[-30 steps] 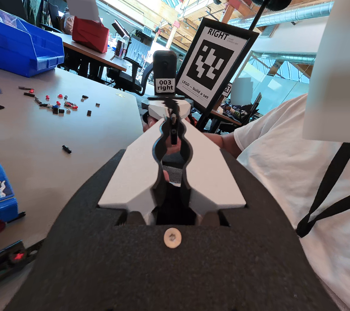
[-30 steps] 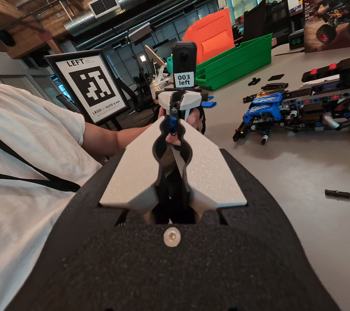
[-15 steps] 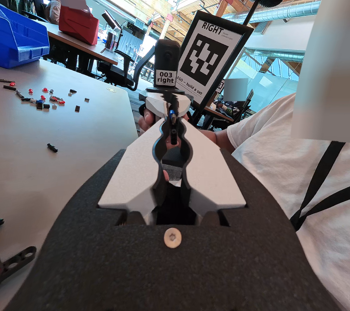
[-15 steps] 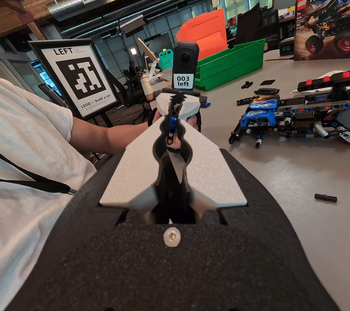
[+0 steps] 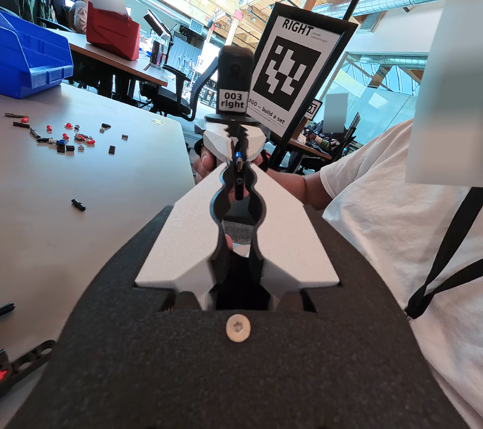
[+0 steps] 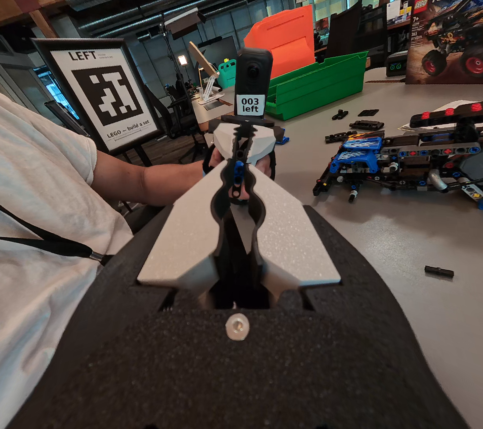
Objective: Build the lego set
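My two grippers meet tip to tip in the air over the table's near edge, in front of a person in a white shirt. My left gripper (image 5: 238, 175) is shut on a short black beam with holes (image 5: 238, 187); the beam also shows in the right wrist view (image 6: 236, 185). My right gripper (image 6: 238, 168) is shut on a blue pin (image 6: 238, 166) that sits at a hole of the beam. The pin shows in the left wrist view (image 5: 237, 156) at the right gripper's tips (image 5: 239, 152). The left gripper (image 6: 239, 153) shows beyond in the right wrist view.
A part-built black and blue truck model (image 6: 407, 162) lies on the table (image 6: 392, 233), with a green bin (image 6: 318, 86), the set's box (image 6: 444, 37) and a loose black axle (image 6: 439, 271). Small loose parts (image 5: 65, 138), a black pin (image 5: 78, 205) and a blue bin (image 5: 28, 58) show in the left wrist view. Both grippers' tips are close together, under 4 cm apart.
Both grippers stayed shut and tip to tip while the pair swung slightly, so the backgrounds shifted. The blue pin has come into sight in the left wrist view.
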The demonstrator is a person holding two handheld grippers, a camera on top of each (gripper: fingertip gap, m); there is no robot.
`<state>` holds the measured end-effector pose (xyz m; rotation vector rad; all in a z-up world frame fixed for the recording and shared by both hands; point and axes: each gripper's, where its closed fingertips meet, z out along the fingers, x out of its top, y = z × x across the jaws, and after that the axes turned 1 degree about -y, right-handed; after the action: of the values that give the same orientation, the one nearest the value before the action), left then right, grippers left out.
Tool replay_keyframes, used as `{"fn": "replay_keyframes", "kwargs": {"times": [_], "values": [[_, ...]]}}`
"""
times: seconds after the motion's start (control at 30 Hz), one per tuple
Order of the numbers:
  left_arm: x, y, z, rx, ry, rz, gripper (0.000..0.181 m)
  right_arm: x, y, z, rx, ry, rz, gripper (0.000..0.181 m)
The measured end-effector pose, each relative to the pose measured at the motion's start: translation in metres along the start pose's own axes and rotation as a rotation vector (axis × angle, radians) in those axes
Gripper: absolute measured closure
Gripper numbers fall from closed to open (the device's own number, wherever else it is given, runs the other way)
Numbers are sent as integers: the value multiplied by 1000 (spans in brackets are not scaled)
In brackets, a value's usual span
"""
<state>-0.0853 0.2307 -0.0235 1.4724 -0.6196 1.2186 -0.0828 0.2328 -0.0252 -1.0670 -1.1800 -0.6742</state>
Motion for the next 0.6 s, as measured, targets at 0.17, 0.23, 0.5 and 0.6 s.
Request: {"fn": "replay_keyframes", "kwargs": {"times": [0.17,0.23,0.5,0.6], "values": [[-5,4,3,-9,-38,41,176,-5,-5,-2,-20,-80,-102,174],[-7,6,4,-6,-53,63,176,-7,-6,-4,-30,-104,-147,174],[-14,7,7,-2,-105,98,176,-13,-10,-6,-10,-159,-189,175],[-16,6,7,9,-116,107,176,-16,-10,-6,8,-172,-134,175]]}}
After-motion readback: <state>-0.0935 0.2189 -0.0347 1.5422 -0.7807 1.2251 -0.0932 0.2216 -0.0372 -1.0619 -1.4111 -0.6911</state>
